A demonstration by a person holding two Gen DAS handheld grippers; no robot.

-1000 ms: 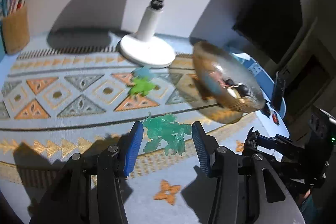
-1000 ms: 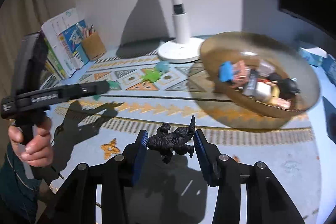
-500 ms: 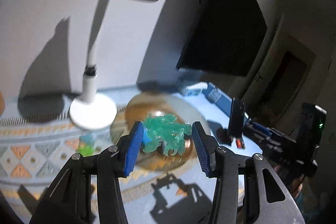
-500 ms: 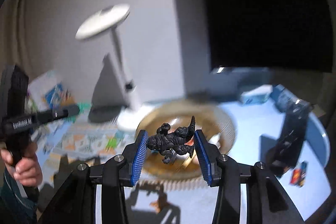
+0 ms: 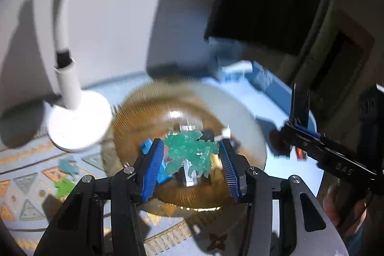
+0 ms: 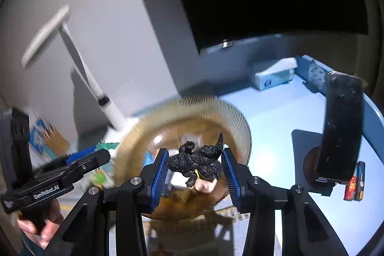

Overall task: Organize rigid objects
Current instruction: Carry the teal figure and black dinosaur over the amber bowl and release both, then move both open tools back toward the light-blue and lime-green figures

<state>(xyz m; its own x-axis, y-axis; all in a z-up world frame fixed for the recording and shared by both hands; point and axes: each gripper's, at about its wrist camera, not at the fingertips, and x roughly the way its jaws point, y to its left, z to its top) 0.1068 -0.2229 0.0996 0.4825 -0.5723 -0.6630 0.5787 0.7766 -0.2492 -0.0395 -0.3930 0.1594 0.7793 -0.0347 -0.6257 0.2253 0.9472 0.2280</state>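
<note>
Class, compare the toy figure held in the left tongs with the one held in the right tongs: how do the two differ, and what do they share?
The left tongs grip a translucent green figure; the right tongs grip an opaque black figure. The green figure looks spiky with many limbs; the black figure shows a raised pointed tail and lumpy skin. Both are small creature toys, pinched between blue pads and held above the amber bowl of toys.

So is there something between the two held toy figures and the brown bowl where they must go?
Nothing visible blocks either. The green figure in the left gripper and the black figure in the right gripper appear above the open brown bowl, which already holds toys.
</note>
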